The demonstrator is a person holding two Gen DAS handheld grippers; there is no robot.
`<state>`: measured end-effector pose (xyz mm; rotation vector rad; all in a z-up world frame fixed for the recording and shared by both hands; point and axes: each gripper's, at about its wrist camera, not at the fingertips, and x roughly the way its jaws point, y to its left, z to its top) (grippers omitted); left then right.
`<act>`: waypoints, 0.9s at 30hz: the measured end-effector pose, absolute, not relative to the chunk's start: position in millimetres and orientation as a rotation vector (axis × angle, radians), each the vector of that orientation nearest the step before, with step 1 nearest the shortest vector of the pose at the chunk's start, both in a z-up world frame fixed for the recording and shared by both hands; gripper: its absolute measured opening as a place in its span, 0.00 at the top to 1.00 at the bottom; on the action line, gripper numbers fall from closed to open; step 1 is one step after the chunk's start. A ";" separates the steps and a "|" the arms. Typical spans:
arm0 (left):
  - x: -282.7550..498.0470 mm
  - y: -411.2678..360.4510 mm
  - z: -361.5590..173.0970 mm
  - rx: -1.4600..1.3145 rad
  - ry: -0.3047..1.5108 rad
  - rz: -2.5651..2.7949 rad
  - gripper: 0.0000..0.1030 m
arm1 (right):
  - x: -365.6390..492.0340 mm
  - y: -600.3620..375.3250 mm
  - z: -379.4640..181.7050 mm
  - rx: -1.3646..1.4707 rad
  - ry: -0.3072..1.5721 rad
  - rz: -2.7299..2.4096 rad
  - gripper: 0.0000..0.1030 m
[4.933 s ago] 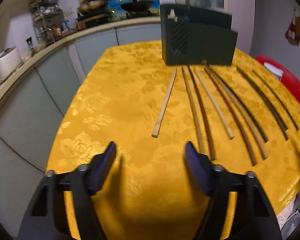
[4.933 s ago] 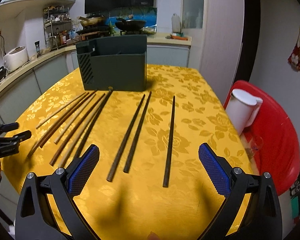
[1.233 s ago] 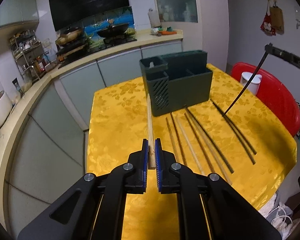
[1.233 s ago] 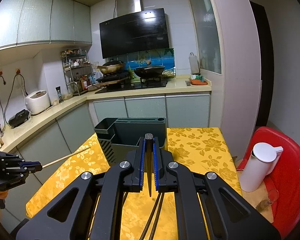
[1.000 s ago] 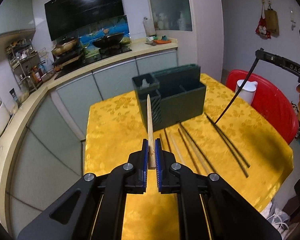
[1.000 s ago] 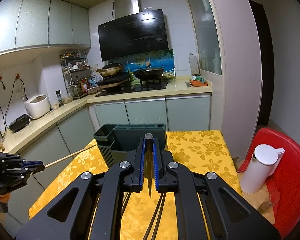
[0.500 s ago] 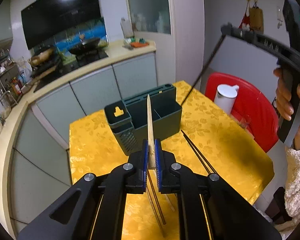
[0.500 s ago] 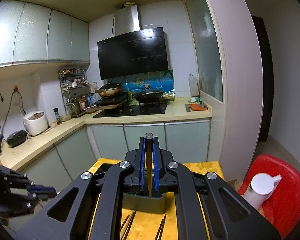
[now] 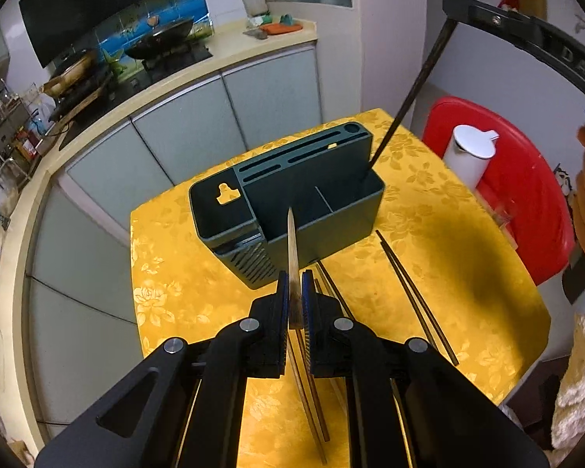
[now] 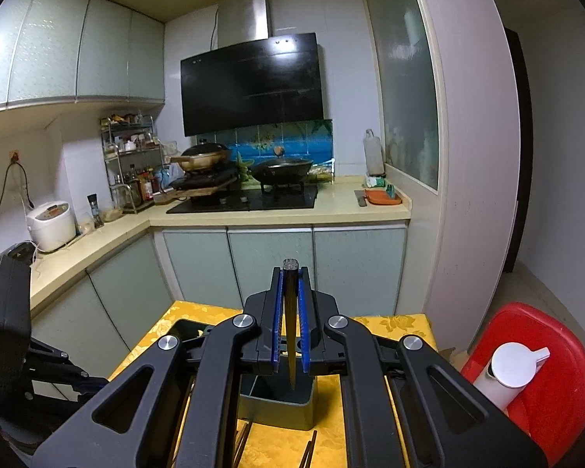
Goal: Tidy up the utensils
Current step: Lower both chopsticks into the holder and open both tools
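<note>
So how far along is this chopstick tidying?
Nothing looks stowed yet. In hand: the right gripper is shut on a dark chopstick whose tip is entering the right compartment of the green holder; the left gripper is shut on a pale chopstick above the holder. Left: several chopsticks on the yellow table.

Home kitchen, as I saw it: black range hood on the wall; beneath it, wok on hob; left of it, spice rack and rice cooker; pale cabinets below.
</note>
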<state>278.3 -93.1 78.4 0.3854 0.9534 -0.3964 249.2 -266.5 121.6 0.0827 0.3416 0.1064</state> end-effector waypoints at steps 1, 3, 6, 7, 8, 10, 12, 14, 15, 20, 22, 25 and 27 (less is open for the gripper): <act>282.0 -95.0 77.9 0.386 0.956 -0.389 1.00 | 252.8 -265.9 120.2 0.082 0.347 0.103 0.92; 288.7 -98.0 77.7 0.377 0.958 -0.382 1.00 | 260.1 -266.3 116.2 0.083 0.360 0.096 0.92; 298.4 -102.5 76.5 0.359 0.949 -0.377 1.00 | 267.8 -266.0 109.4 0.084 0.378 0.088 0.92; 300.7 -104.2 75.1 0.352 0.949 -0.377 1.00 | 270.2 -265.8 107.2 0.084 0.383 0.086 0.92; 304.2 -105.8 73.0 0.346 0.950 -0.375 1.00 | 271.3 -265.1 105.8 0.084 0.387 0.085 0.92; 309.9 -107.9 70.2 0.330 0.953 -0.366 1.00 | 275.7 -263.4 101.6 0.081 0.399 0.084 0.92; 315.2 -107.0 69.2 0.308 0.950 -0.357 0.99 | 279.2 -261.3 98.3 0.075 0.408 0.084 0.92; 317.0 -105.6 71.5 0.291 0.935 -0.346 0.99 | 281.8 -258.4 95.3 0.067 0.418 0.090 0.92; 317.4 -104.6 73.8 0.281 0.926 -0.346 0.99 | 282.4 -257.4 93.5 0.062 0.422 0.093 0.92; 312.0 -96.8 90.4 0.238 0.864 -0.346 0.67 | 287.7 -249.3 84.5 0.059 0.445 0.118 0.92; 304.1 -92.6 98.1 0.235 0.820 -0.344 0.58 | 287.8 -248.5 82.1 0.060 0.456 0.130 0.90; 294.8 -88.2 103.5 0.238 0.779 -0.339 0.50 | 286.9 -247.6 82.3 0.063 0.462 0.142 0.74; 286.2 -85.7 105.6 0.247 0.745 -0.331 0.48 | 281.8 -247.8 84.9 0.074 0.445 0.134 0.56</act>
